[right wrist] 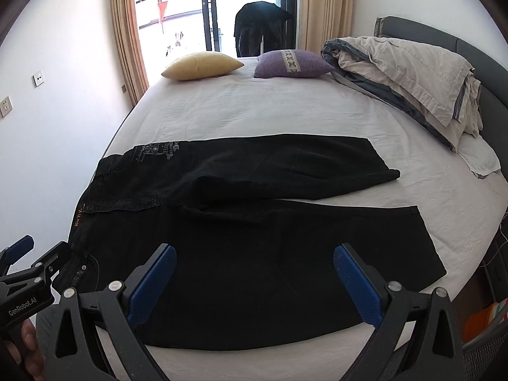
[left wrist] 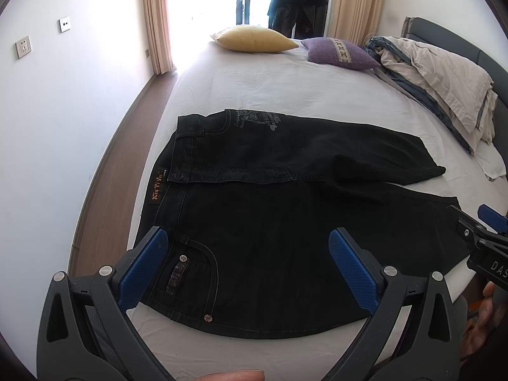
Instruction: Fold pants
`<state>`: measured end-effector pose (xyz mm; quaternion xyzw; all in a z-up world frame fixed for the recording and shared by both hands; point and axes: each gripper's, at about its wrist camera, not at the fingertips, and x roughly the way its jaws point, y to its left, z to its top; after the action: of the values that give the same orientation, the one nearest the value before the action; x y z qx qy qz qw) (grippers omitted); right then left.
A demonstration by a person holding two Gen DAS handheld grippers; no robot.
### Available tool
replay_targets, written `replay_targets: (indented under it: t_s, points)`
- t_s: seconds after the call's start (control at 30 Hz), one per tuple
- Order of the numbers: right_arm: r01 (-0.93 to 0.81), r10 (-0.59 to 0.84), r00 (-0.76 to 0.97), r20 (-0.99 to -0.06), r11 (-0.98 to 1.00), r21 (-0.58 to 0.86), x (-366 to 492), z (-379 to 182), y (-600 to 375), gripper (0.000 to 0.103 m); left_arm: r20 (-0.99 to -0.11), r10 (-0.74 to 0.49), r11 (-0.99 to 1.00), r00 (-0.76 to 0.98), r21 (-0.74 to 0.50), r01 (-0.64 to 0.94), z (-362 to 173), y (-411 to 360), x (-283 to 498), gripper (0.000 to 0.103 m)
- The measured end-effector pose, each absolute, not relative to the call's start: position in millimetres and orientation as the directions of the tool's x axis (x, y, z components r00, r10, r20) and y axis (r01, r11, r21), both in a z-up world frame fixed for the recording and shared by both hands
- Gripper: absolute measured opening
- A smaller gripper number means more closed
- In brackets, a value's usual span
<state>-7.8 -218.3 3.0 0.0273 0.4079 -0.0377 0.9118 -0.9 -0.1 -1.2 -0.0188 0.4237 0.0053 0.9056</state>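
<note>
Black jeans (left wrist: 270, 222) lie spread flat on the white bed (left wrist: 254, 89), waistband to the left, both legs pointing right, the far leg slightly angled away. My left gripper (left wrist: 247, 254) is open, hovering over the near waist and front pocket (left wrist: 193, 273). My right gripper (right wrist: 254, 273) is open, hovering over the near leg of the jeans (right wrist: 254, 238). The right gripper also shows at the right edge of the left wrist view (left wrist: 485, 231); the left gripper shows at the left edge of the right wrist view (right wrist: 28, 263). Neither holds cloth.
A yellow pillow (right wrist: 203, 65) and a purple pillow (right wrist: 293, 63) lie at the far end of the bed (right wrist: 254, 111). A bundled duvet (right wrist: 409, 73) lies at the right by the headboard. The wall and wood floor (left wrist: 117, 165) run along the left. A balcony door stands behind.
</note>
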Motion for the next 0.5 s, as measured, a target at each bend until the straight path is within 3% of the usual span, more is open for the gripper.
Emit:
replay_targets:
  t_s: [0.5]
  points:
    - [0.094,-0.05,0.655,-0.754,0.995,0.016,-12.9,-1.9,-216.9,0.102,-0.768,-0.009,0.999,0.64,-0.031,-0.024,-1.3,0.2,-1.4,0.103]
